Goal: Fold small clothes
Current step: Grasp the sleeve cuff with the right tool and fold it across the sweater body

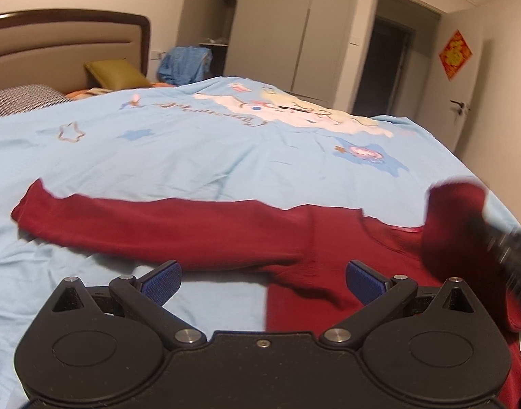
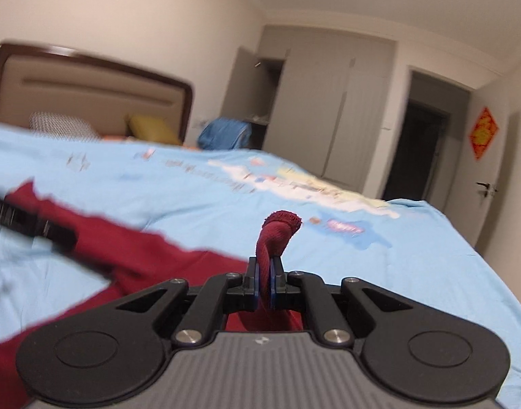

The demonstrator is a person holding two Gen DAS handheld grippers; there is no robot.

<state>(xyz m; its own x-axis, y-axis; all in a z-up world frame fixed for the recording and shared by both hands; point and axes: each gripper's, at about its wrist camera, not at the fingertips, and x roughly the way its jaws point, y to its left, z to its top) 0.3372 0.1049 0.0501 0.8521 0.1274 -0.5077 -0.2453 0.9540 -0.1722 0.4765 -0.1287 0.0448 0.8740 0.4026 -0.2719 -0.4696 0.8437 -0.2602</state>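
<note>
A small dark red long-sleeved top lies on the light blue bedspread, one sleeve stretched flat to the left. My left gripper hovers open just above the armpit area, blue pads wide apart with nothing between them. My right gripper is shut on the other sleeve's cuff, which sticks up between its pads. In the left wrist view that gripper appears blurred at the right, lifting the red sleeve. The left gripper's body shows blurred at the left of the right wrist view.
The bed's headboard, a checked pillow and an olive cushion lie at the far left. A blue bundle sits beyond the bed. Wardrobe doors and a dark doorway stand behind. The bed's right edge drops off.
</note>
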